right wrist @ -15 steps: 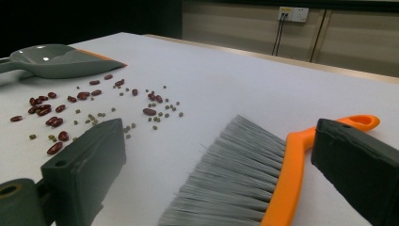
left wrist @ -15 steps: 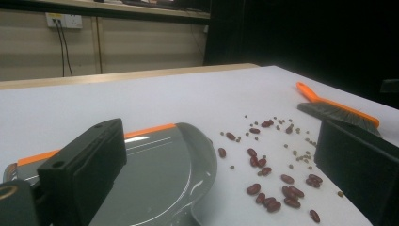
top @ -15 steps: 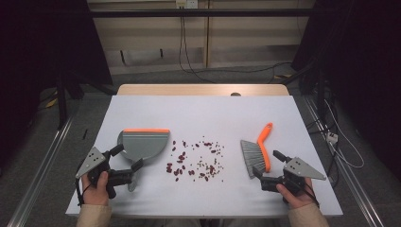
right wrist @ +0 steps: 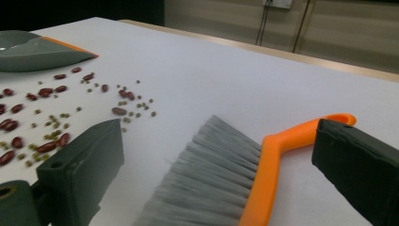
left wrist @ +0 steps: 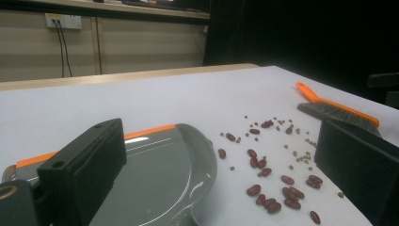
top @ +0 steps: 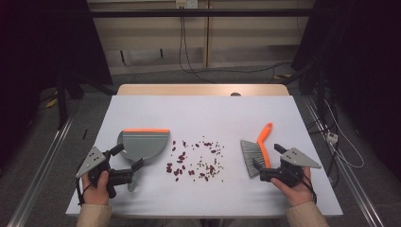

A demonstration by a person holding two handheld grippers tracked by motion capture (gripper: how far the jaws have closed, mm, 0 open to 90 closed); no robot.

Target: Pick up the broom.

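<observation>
White tabletop [top: 198, 113] is carrying everything here, largest first. A grey dustpan [top: 142, 144] with an orange front strip is lying flat at the left, its handle pointing toward the near edge. A brush [top: 257, 151] with an orange handle and grey bristles is lying at the right, bristles toward the near side and handle tip angling far. Between these 2 things, dark red beans [top: 196, 161] mixed with smaller greenish grains are lying scattered in a loose patch, well apart from the brush and just beside the dustpan's rim.

The left tool [top: 126, 163] is resting at the near left in a hand [top: 97, 189], its 2 jaws standing wide, one on each side of the dustpan's near handle end; whether they are touching it I cannot tell. In the left gripper view the dustpan [left wrist: 155, 174] is lying between the jaws, beans [left wrist: 273, 183] to its right.

The right tool [top: 268, 160] is sitting at the near right in the other hand [top: 295, 187], jaws wide and straddling the brush [right wrist: 235, 179] without pressing on it.
</observation>
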